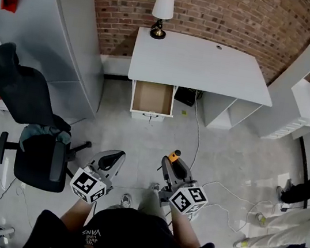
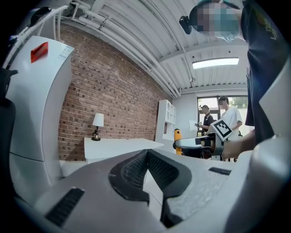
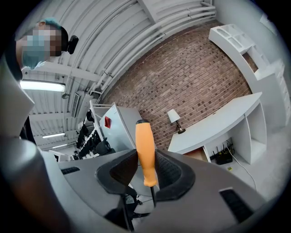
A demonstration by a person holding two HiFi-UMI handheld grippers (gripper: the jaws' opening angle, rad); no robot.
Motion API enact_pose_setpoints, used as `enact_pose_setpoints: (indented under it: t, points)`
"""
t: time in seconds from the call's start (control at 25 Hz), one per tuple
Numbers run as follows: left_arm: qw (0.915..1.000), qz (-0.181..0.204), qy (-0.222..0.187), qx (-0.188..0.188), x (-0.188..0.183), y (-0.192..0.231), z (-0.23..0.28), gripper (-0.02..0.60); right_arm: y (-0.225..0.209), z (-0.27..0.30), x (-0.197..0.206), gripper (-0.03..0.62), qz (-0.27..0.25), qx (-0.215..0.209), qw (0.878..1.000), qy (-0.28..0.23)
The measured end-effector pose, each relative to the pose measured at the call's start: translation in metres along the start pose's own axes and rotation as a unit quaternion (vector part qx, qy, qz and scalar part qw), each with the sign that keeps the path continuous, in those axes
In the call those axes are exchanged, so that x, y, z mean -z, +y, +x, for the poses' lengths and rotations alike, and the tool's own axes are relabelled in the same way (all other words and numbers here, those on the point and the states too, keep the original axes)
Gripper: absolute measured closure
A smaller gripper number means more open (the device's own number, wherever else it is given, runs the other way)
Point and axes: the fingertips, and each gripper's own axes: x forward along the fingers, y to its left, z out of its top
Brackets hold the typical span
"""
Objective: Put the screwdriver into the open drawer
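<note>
Bright, even indoor light falls on the white desk (image 1: 199,63). Its top shows no glare, and only a soft shadow lies beneath it. A ceiling strip light (image 2: 216,63) glows above and right of the desk. Every view bows at the edges, with dark corners. The left gripper (image 2: 146,154), close to the lens, looks soft.

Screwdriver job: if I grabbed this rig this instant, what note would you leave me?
Right hand-held gripper: shut on the screwdriver, by its orange handle.
Left hand-held gripper: shut, empty.
Drawer: open under the desk, across the floor ahead, nothing visible in it.
Done: screwdriver is in hand.
Left: walk to the drawer, lower the screwdriver in, let go.
</note>
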Motion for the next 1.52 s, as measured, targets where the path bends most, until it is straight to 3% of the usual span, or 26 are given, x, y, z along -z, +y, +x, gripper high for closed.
enact_pose_setpoints:
  t: [0.56, 0.92, 1.16, 1.52]
  points:
    - [0.9973, -0.003, -0.008, -0.073, -0.013, 0.071, 0.132, 0.574, -0.100, 0.126, -0.036, 0.479, -0.010, -0.083, 0.994, 0.063]
    - [0.9901, -0.006, -0.013, -0.139, -0.013, 0.110, 0.193, 0.574, -0.157, 0.188, -0.051, 0.479, -0.028, -0.132, 0.986, 0.102]
    - [0.9866, -0.021, -0.016, -0.161, -0.003, 0.142, 0.206, 0.574, -0.175, 0.231, -0.037, 0.479, -0.035, -0.139, 0.982, 0.127]
    - [0.9865, -0.058, 0.001, -0.153, 0.030, 0.206, 0.223, 0.574, -0.206, 0.311, 0.014, 0.479, -0.072, -0.104, 0.976, 0.175]
